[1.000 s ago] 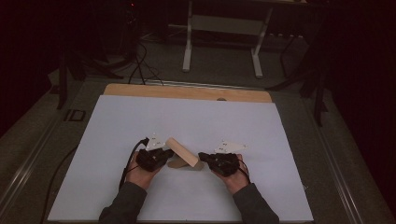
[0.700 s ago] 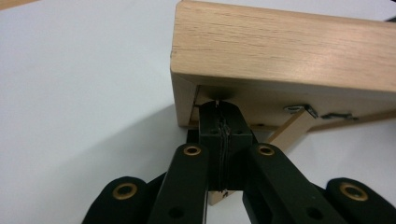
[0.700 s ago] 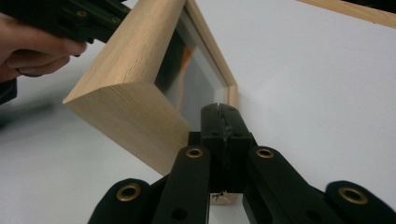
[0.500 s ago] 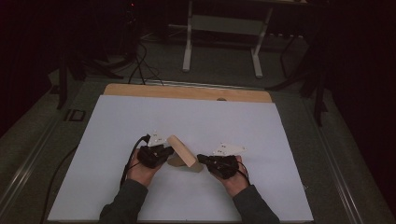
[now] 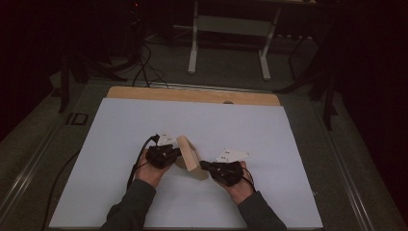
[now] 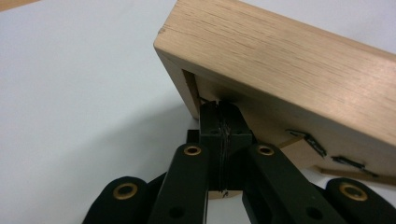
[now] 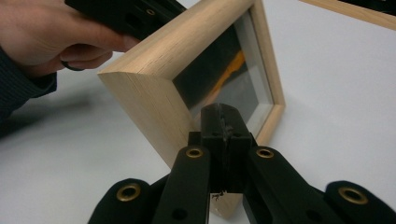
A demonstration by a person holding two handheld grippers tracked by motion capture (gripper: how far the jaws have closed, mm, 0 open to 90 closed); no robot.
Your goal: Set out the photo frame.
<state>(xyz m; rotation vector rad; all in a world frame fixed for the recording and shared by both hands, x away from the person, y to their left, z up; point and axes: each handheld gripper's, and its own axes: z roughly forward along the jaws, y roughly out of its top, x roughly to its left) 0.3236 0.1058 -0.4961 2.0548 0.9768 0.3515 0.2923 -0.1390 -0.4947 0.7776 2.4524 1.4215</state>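
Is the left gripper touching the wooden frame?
Touching. In the left gripper view, the shut left gripper presses its tip against the back of the frame, with no gap visible between them.

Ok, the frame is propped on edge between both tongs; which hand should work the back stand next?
Left, probably. The left tongs, shut, already press against the back of the wooden picture frame, near its stapled backing. The right tongs, also shut, face the glass front, so they can brace it.
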